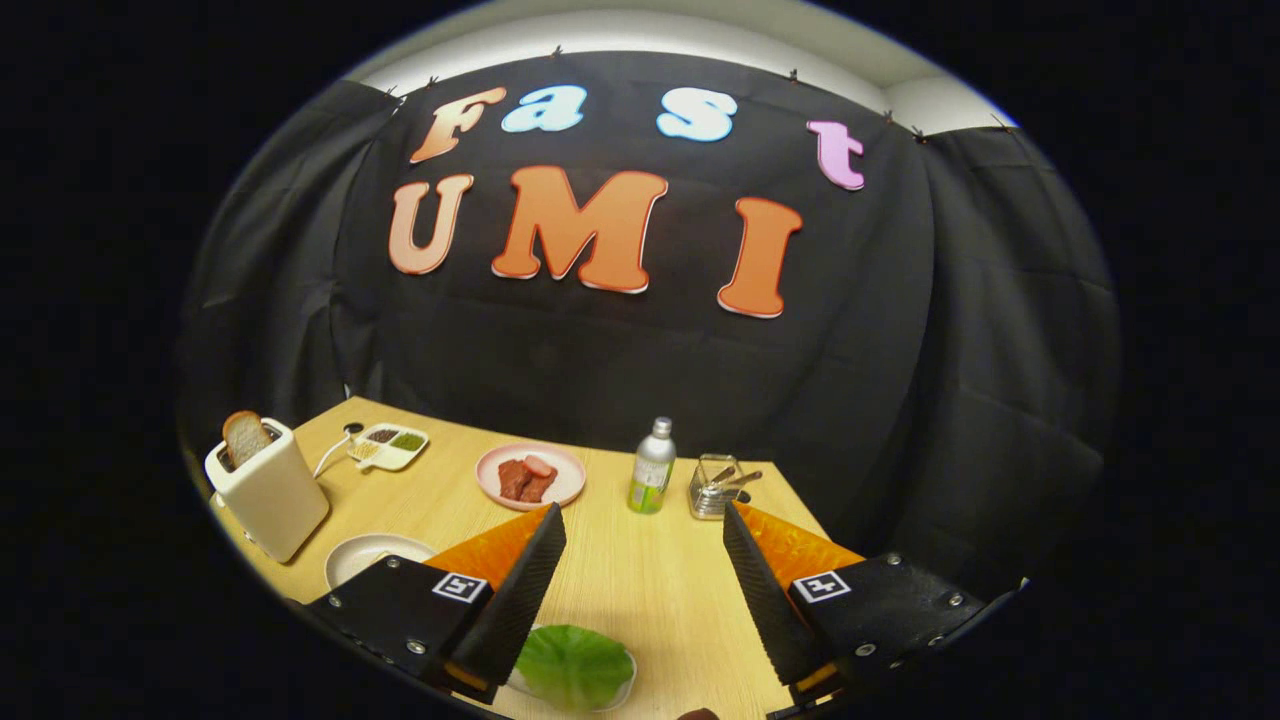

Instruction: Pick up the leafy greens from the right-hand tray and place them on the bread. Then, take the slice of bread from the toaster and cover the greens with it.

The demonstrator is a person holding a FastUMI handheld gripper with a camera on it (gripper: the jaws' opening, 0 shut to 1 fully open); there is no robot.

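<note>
The gripper (645,560) stood with fingers wide apart and empty. The greens (574,665) lay in a tray (622,690) low between the fingers, nearer the left one. The leaf looked light, soft and easily torn; a shallow pinch at its edge seemed advisable. Left of the fingers sat a white plate (365,555). Beyond, a toaster (268,490) held a bread slice (245,437). Further back, a pink plate (570,480) carried meat (525,480).

Tongs (645,580) held level, fingers spread wide, gripping nothing
</note>
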